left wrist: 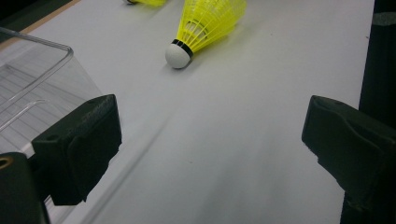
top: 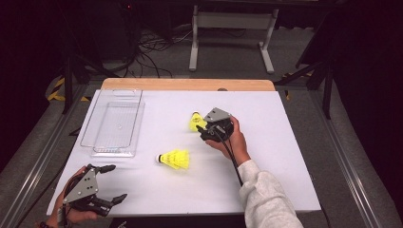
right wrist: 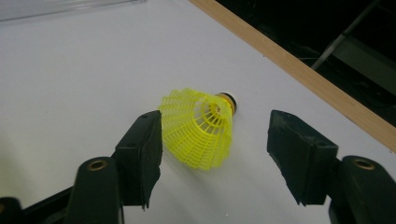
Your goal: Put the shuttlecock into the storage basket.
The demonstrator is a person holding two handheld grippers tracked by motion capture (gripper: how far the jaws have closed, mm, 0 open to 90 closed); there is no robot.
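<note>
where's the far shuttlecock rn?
High view: far shuttlecock lies mid-table, right of the clear tray, between the open right gripper jaws.

Yellow plastic mesh shuttlecock [right wrist: 201,128], clear glossy plastic tray [top: 114,123], matt white tabletop [top: 266,156] — wooden edge, matt black tongs [right wrist: 215,140]

Black hand-held gripper [top: 202,128], grey plate, white knit sleeve [top: 266,199].

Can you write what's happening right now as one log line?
right gripper: open, jaws around far shuttlecock, not gripping | left gripper: open, idle | near shuttlecock: lying on table | clear tray: nothing inside
</note>
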